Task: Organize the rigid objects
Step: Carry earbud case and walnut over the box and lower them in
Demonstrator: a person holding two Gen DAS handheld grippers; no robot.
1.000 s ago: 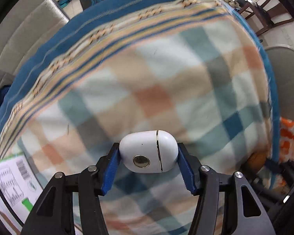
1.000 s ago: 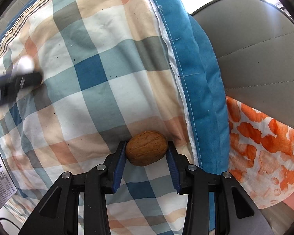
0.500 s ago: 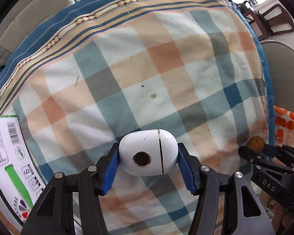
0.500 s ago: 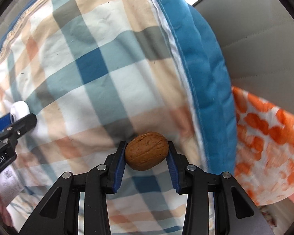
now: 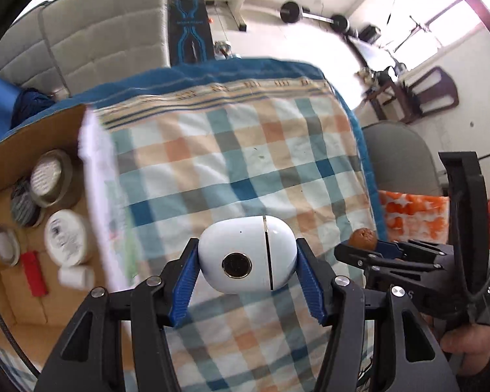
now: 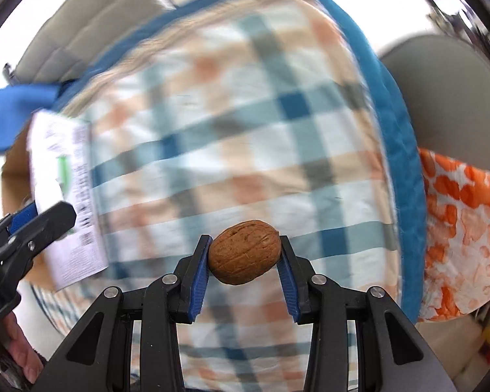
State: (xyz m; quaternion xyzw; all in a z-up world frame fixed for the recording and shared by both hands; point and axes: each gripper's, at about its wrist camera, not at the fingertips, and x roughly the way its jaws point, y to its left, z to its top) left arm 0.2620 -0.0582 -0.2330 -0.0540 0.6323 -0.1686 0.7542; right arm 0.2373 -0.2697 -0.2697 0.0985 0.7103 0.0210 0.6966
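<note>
I've lifted both hand-held grippers off the checked cloth [image 5: 245,163]: left hand-held gripper [image 5: 246,261] clamped on the white case [image 5: 245,254], right hand-held gripper [image 6: 245,256] clamped on the walnut [image 6: 245,256]; the cardboard box [image 5: 23,170] of small items now shows at left, likely their destination

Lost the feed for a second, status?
Left gripper shut on white case. Right gripper shut on walnut. Both over checked cloth. Cardboard box at left, open, nothing blocking.

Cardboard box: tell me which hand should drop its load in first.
Left. The left gripper, holding the white case, sits right beside the box. The right gripper, holding the walnut, is farther toward the table's other side.
</note>
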